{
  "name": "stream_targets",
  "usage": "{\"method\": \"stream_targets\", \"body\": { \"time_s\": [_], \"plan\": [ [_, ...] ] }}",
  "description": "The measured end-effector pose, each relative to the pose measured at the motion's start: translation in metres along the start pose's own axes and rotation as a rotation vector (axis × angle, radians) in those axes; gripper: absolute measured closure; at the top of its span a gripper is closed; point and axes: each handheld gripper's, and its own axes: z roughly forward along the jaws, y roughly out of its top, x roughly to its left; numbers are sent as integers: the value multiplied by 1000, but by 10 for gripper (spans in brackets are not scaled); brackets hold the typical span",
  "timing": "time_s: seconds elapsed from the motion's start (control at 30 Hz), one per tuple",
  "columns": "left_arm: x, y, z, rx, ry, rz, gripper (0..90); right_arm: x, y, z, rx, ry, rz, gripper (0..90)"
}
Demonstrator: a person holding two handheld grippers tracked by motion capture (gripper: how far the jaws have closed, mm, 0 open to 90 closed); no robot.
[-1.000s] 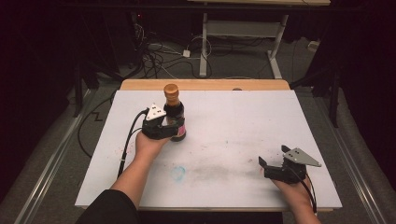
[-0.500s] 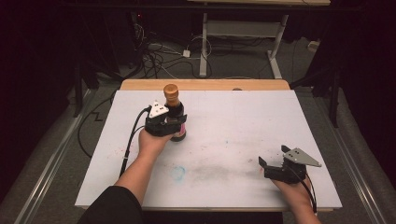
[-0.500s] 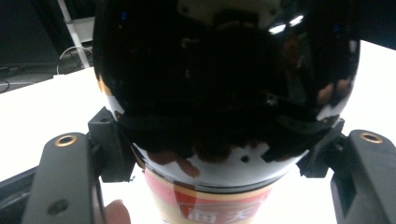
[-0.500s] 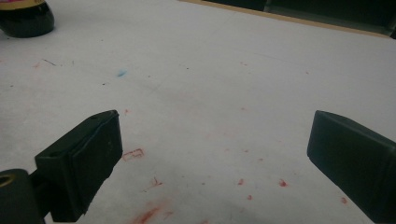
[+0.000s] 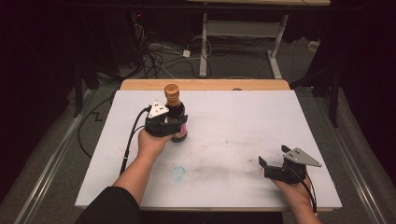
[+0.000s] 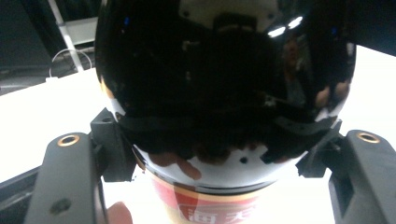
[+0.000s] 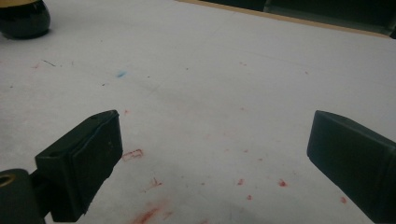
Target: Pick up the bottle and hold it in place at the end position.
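A dark glass bottle (image 5: 179, 132) with a brown cap (image 5: 171, 91) and a red label stands upright on the white table top (image 5: 233, 121), left of centre. My left gripper (image 5: 173, 122) is shut around its body at the shoulder. In the left gripper view the glossy bottle (image 6: 224, 84) sits between the two jaws, with the pads (image 6: 112, 149) pressed against its sides. My right gripper (image 5: 273, 157) rests low near the table's front right with its jaws wide apart. The right gripper (image 7: 215, 149) has nothing between its jaws, and the bottle's base (image 7: 23, 16) shows far off.
Small red and blue marks (image 7: 144, 215) stain the white surface. A wooden strip (image 5: 205, 84) runs along the table's far edge. Cables (image 5: 159, 56) and a desk frame (image 5: 243, 28) lie on the floor beyond it. The left gripper's cable (image 5: 130, 140) trails over the left side.
The left hand has shifted very slightly while holding the bottle. The bottle and the right gripper stay where they were.
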Motion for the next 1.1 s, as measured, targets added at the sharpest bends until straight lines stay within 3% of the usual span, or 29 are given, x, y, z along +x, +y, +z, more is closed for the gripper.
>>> {"method": "stream_targets", "body": {
  "time_s": [0.1, 0.33, 0.53, 0.6, 0.93, 0.97, 1.0, 1.1],
  "plan": [
    [-5, -4, -3, 18, -16, 23, 288, 0, 0, 0, 0, 0, 1, 40],
    [-16, -14, -7, 63, -38, 7, 287, 0, 0, 0, -1, 0, 1, 40],
    [-22, -25, -11, 99, -70, 25, 287, 0, 0, 0, -2, 1, 3, 40],
    [-25, -29, -12, 114, -73, 11, 286, 0, 0, 0, -3, 1, 1, 40],
    [-34, -54, -20, 184, -122, 53, 285, 0, 0, 0, -3, -1, 2, 40],
    [-28, -54, -18, 191, -181, 165, 285, 0, 0, 0, -3, 0, 2, 40],
    [-9, -40, -8, 250, -467, 593, 285, 0, 0, 0, -3, 0, 1, 40],
    [-13, -46, -8, 253, -482, 581, 285, 0, 0, 0, -4, 1, 2, 40]
  ]
}}
